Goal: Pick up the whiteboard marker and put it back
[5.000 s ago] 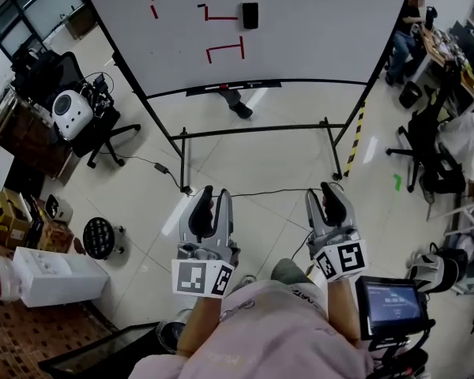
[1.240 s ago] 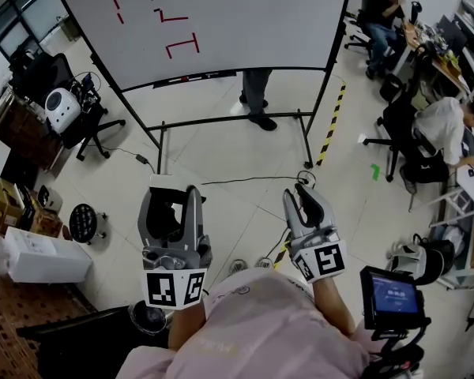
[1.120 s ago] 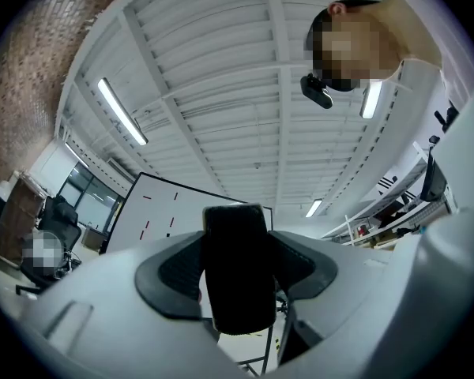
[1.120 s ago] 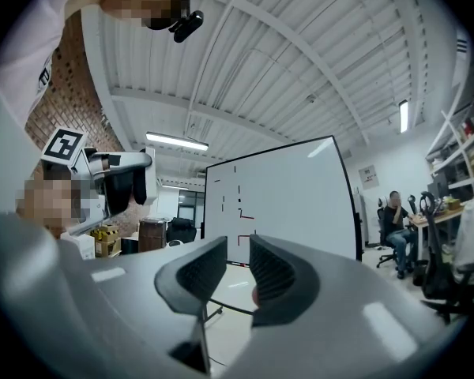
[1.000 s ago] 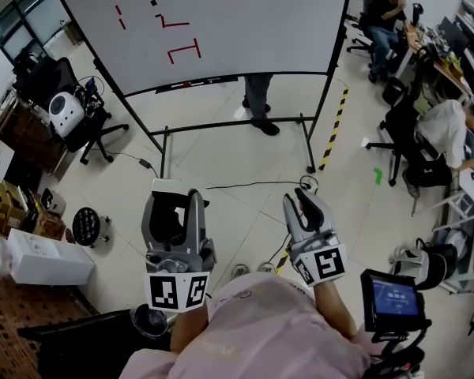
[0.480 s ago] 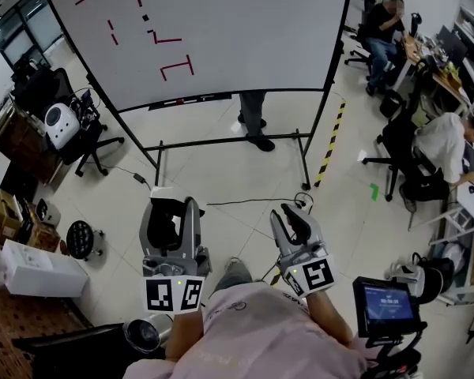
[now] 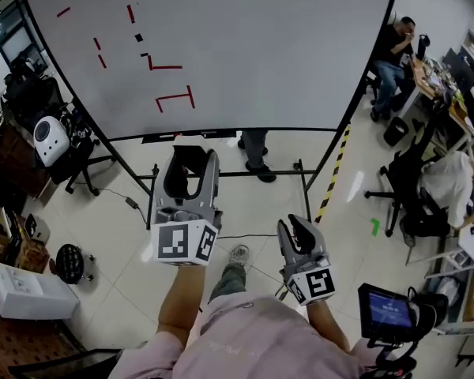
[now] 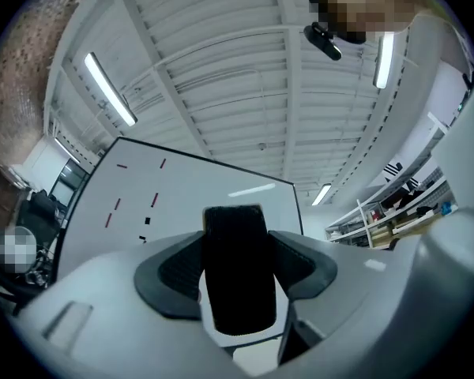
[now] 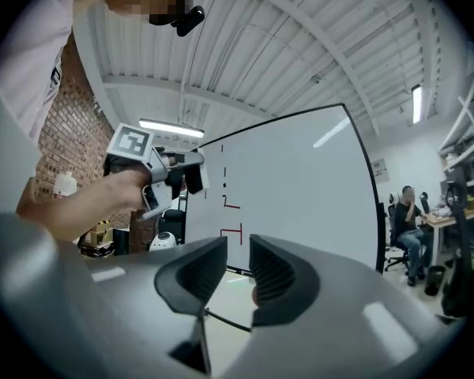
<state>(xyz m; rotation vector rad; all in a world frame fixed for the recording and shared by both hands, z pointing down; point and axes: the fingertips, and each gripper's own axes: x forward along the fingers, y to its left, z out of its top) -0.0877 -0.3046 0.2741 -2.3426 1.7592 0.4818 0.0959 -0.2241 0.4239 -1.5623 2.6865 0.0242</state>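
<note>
No whiteboard marker can be made out. The left gripper [image 7: 191,164] is clenched on a black, felt-faced rectangular block [image 8: 235,275], its long axis along the jaws, aimed at the large white whiteboard with red strokes [image 7: 261,54] ahead. What lies on the board's dark ledge [image 7: 186,136] is too small to tell. The right gripper [image 9: 238,253] trails behind the left, jaws slightly parted and empty.

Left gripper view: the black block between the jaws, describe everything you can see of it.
The black block is a matte, rounded-corner rectangle with a finely textured, felt-like face; it may be a board eraser. It stands lengthwise along the left gripper, whose two pads press on its long sides, and its far end sticks out past the fingertips. Nothing else touches it. In the head view it is held up in front of the whiteboard.
</note>
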